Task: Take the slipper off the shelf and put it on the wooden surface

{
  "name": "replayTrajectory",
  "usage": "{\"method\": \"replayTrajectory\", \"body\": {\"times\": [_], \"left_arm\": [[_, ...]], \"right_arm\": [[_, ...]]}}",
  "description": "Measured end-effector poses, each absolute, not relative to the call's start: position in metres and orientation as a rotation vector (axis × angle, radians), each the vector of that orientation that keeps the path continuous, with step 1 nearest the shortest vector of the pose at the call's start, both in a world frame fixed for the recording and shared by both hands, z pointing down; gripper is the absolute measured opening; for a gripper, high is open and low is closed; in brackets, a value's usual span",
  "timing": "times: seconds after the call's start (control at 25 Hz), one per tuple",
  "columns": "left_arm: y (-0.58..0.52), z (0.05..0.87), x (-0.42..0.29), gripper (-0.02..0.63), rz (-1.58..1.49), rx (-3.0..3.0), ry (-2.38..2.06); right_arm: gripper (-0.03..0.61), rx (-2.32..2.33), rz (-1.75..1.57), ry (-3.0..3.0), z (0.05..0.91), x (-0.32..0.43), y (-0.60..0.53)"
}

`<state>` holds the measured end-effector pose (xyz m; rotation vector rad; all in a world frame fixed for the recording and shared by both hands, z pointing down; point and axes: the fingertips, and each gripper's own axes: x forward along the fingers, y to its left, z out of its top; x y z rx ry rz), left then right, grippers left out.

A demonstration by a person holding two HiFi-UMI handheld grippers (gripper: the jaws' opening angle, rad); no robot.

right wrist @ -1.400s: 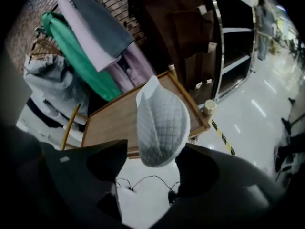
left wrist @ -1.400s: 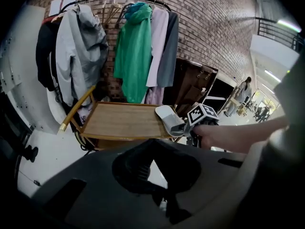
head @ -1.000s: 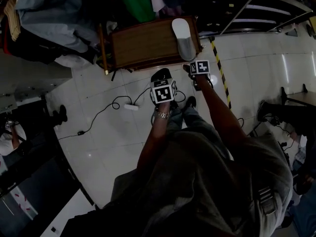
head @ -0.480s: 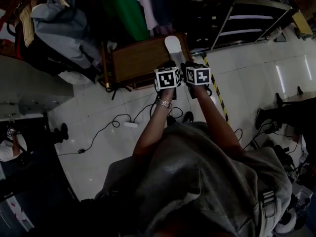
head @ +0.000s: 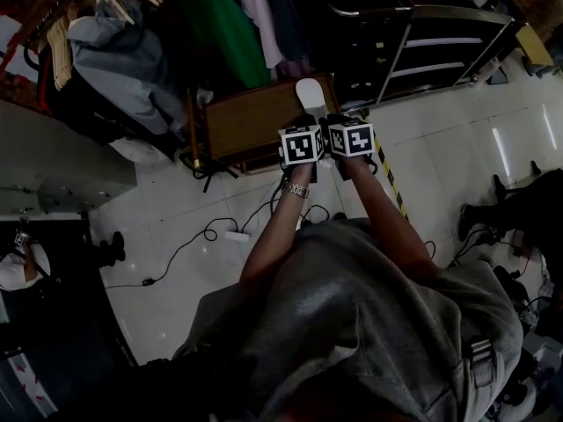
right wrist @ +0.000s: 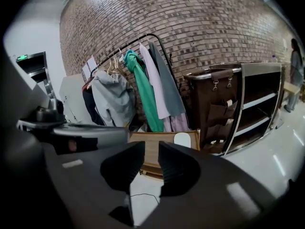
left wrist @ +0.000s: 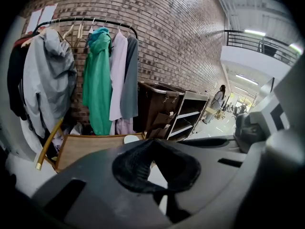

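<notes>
Hanging coats (left wrist: pixel 102 80) back slipper's (head: pixel 310 90) table (head: pixel 246 123); left gripper (left wrist: pixel 151 143) clenched, right gripper's (right wrist: pixel 151 152) jaws narrowed, empty.

A white slipper (head: pixel 310 90) is laid on the wooden counter (head: pixel 251 123); the left gripper (head: pixel 303 135) and right gripper (head: pixel 346 130) are held side by side near it.

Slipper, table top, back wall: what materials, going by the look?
The slipper looks white and matte, likely foam or soft fabric; it is too small to show texture. The table top is a tan panel in a darker frame: wood or veneer. The wall is bare brick with visible mortar lines.
</notes>
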<state>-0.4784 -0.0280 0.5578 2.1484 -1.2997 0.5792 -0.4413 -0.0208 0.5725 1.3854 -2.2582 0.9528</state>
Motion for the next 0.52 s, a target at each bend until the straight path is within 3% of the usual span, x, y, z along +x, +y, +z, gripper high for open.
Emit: {"method": "replayTrajectory", "body": {"times": [0.52], "left_arm": [[-0.032, 0.553, -0.481, -0.005, 0.58, 2.141, -1.33]], "right_arm": [[0.078, 1.351, 0.94, -2.327, 0.555, -0.445, -0.024]]}}
